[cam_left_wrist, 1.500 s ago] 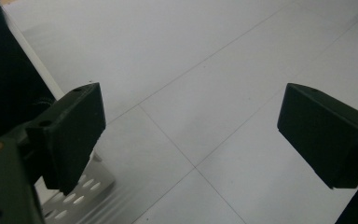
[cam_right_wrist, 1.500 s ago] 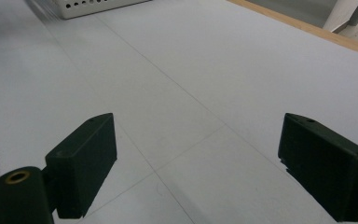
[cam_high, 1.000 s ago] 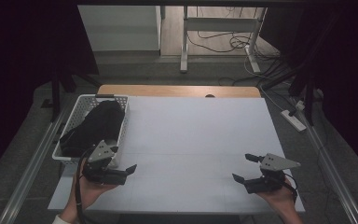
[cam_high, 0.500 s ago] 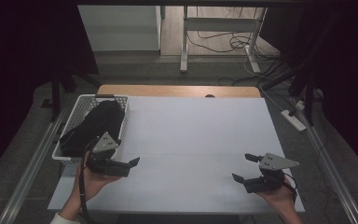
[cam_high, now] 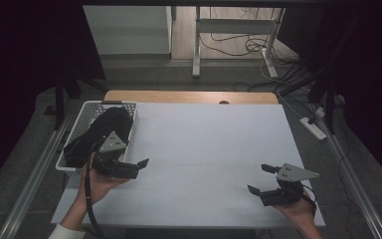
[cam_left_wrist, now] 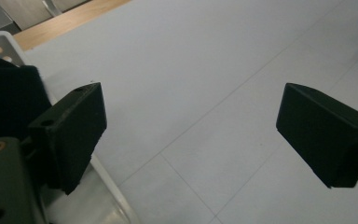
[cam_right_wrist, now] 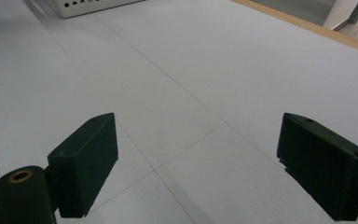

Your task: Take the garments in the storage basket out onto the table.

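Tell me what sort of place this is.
Probably a lab or recording workspace: a white-covered table ringed by dark curtains, loose cables and a power strip on the floor, and hand-held grippers.

The left gripper (cam_high: 135,167) hangs over the desk (cam_high: 214,149) at its left edge, with the basket (cam_high: 82,122) just behind and to the left of its fingers (cam_left_wrist: 70,133) and the dark cloth (cam_high: 102,130) lying in that basket. The right gripper (cam_high: 259,179) sits well apart at the near right corner, its fingers (cam_right_wrist: 86,161) pointing leftward across the bare desk toward the basket far ahead of them.
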`<state>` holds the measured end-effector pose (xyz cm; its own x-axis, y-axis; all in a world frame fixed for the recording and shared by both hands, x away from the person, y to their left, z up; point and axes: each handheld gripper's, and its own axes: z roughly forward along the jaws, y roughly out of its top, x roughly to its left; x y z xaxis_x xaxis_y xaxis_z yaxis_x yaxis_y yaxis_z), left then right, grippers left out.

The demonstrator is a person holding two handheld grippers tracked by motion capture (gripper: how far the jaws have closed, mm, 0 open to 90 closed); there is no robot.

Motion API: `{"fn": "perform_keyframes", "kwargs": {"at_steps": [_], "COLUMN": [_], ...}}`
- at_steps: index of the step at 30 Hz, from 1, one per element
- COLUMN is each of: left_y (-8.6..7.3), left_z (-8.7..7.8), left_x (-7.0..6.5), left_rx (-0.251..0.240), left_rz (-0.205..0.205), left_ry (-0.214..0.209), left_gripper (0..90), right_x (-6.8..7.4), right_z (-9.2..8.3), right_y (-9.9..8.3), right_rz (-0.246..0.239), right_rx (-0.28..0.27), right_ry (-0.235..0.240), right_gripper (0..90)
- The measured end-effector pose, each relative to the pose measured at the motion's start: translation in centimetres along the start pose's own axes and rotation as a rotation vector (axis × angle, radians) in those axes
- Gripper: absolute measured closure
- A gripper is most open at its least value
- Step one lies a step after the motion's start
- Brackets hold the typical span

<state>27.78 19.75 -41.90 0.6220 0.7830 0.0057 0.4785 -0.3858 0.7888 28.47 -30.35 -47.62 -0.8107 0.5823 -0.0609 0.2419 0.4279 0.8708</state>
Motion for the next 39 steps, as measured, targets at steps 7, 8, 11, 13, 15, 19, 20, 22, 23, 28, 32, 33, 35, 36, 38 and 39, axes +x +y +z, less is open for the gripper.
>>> {"fn": "perform_keyframes", "kwargs": {"at_steps": [7,8,11,13,15,19,20,22,23,28,32,33,35,36,38,39], "left_y": [0.9,1.1,1.5,1.5,1.7,2.1,2.2,2.3,2.4,2.8,2.9,2.9,2.8,2.8,2.7,2.7], "left_z": [-1.1,-1.1,-1.3,-1.3,-1.4,-1.7,-1.7,-1.9,-1.9,-2.2,-2.3,-2.3,-2.3,-2.3,-2.3,-2.3], "left_x": [1.1,1.2,1.8,1.9,2.1,2.6,2.7,3.1,3.2,4.1,5.0,5.3,5.9,6.2,6.8,7.1], "left_rx": [-0.011,-0.006,-0.002,-0.003,0.001,-0.001,-0.002,0.000,0.001,0.005,0.014,0.016,0.019,0.021,0.028,0.034], "left_rz": [-0.016,-0.015,-0.026,-0.027,-0.023,-0.019,-0.019,-0.024,-0.026,-0.032,-0.042,-0.046,-0.057,-0.063,-0.075,-0.079], "left_ry": [0.023,0.029,0.032,0.034,0.040,0.052,0.055,0.060,0.063,0.089,0.105,0.113,0.123,0.128,0.139,0.143], "left_gripper": [9.2,9.2,9.2,9.2,9.2,9.2,9.2,9.2,9.2,9.3,9.3,9.3,9.3,9.3,9.4,9.4], "right_x": [-0.1,-0.2,-0.2,-0.2,-0.2,-0.2,-0.2,-0.2,-0.2,-0.2,-0.2,-0.2,-0.3,-0.3,-0.2,-0.3], "right_z": [-0.3,-0.3,-0.3,-0.3,-0.3,-0.2,-0.2,-0.2,-0.2,-0.1,-0.1,-0.1,-0.1,-0.1,0.0,0.0], "right_y": [-0.1,0.0,-0.1,-0.1,-0.1,-0.1,-0.1,-0.1,-0.1,-0.2,-0.2,-0.2,-0.2,-0.2,-0.2,-0.2], "right_rz": [0.006,0.011,0.012,0.010,0.011,0.013,0.013,0.014,0.013,0.013,0.008,0.009,0.008,0.008,0.008,0.004], "right_rx": [-0.007,-0.012,-0.015,-0.011,-0.012,-0.008,-0.007,-0.009,-0.008,0.002,0.004,0.003,0.001,0.001,0.005,0.009], "right_ry": [-0.016,-0.010,-0.010,-0.008,-0.011,-0.014,-0.013,-0.011,-0.011,-0.016,-0.017,-0.017,-0.018,-0.018,-0.018,-0.019], "right_gripper": [12.2,12.1,12.1,12.1,12.1,12.1,12.1,12.1,12.1,12.1,12.1,12.1,12.1,12.1,12.1,12.1]}}
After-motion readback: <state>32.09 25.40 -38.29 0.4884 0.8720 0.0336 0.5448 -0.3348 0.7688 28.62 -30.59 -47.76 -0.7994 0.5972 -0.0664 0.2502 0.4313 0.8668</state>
